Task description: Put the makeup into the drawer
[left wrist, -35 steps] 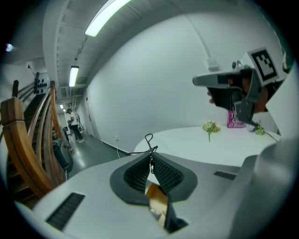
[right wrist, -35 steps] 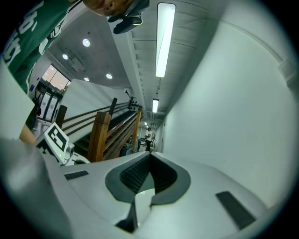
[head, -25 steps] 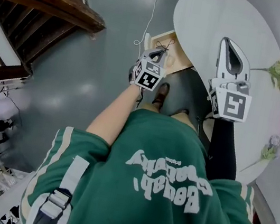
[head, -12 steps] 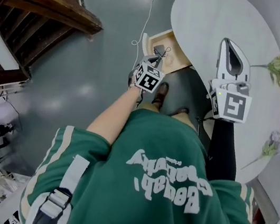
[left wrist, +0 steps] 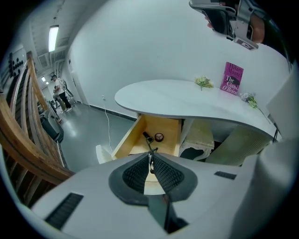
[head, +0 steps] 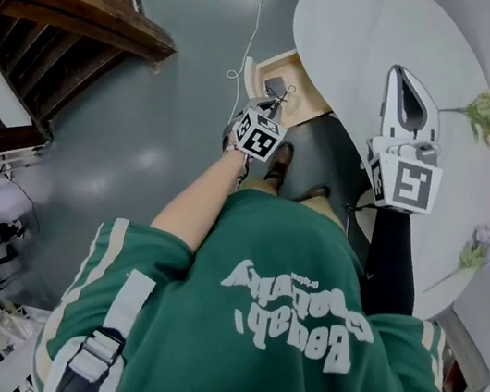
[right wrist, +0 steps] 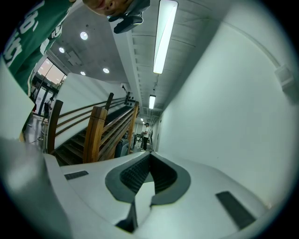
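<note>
**Left claw over the open drawer, a bit of makeup pinched in it**

We reckon we're mid-drop here: the left gripper (head: 274, 102) points steeply down at the open drawer (left wrist: 125, 138) under the white table (left wrist: 187, 98). Its jaws are pressed nearly together on a thin dark makeup tool (left wrist: 152, 151) that pokes out past the tips, too skinny for us to say what kind. It hangs above the drawer, not in it yet. A dark tube (left wrist: 147, 137) and a round compact (left wrist: 159, 137) lie on the drawer floor just beside each other. The right gripper (right wrist: 149, 158) is pressed shut on nothing and held level over the tabletop. Next move as we see it: go lower, aim for bare wood near those two, then spread the jaws.
</note>
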